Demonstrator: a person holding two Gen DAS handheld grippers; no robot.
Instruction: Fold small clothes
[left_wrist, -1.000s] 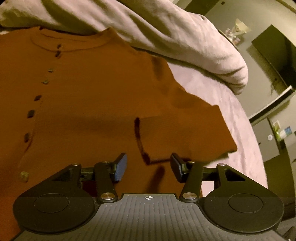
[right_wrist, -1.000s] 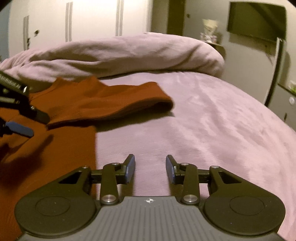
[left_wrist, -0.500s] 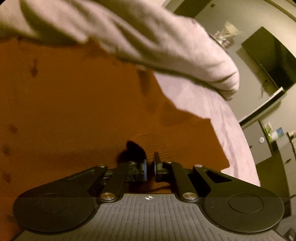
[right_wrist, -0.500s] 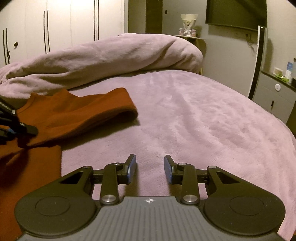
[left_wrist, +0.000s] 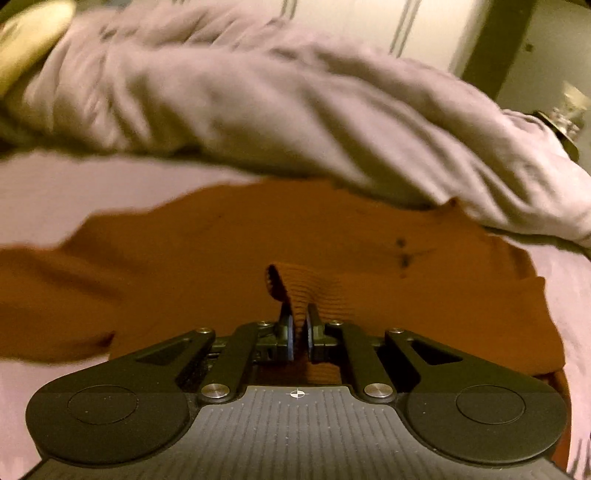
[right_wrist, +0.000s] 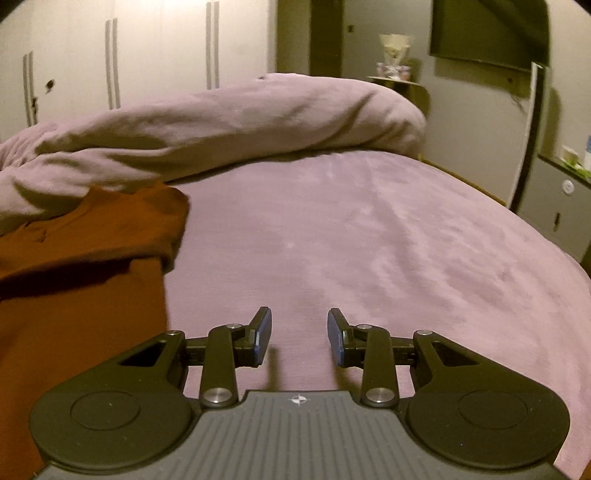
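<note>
**Left jaws pinching the sleeve, right ones hanging open over the bed**

So my left gripper (left_wrist: 298, 334) has its jaws nearly shut, clamped on the ribbed sleeve (left_wrist: 303, 286) of the rust-orange shirt (left_wrist: 207, 266). Those jaws have just been closing, and the cloth is right there between them, bunched up into a little ridge that rises from the pads. The sleeve's dark opening shows just above the tips. The picture from that side is pretty blurry, so I can't make out much fine detail, but I can see a couple of dark buttons (left_wrist: 402, 254) off to the right of the pinch.

The shirt itself lies spread on the bed (right_wrist: 369, 240), which has a fuzzy lilac cover. Its upper edge touches, maybe tucks slightly under, the rumpled duvet (left_wrist: 258, 99) heaped along the far side. From my right side, the shirt (right_wrist: 81, 258) sits at the left edge of the view, with one layer folded over on top of the lower part.

My right gripper (right_wrist: 299, 334) has its jaws partly open with nothing between them, just bare bed cover underneath. It's beside the shirt's edge, not touching it.

Behind the bed there are white wardrobe doors (right_wrist: 147, 55) and a dark TV (right_wrist: 484, 33) on the wall.
</note>
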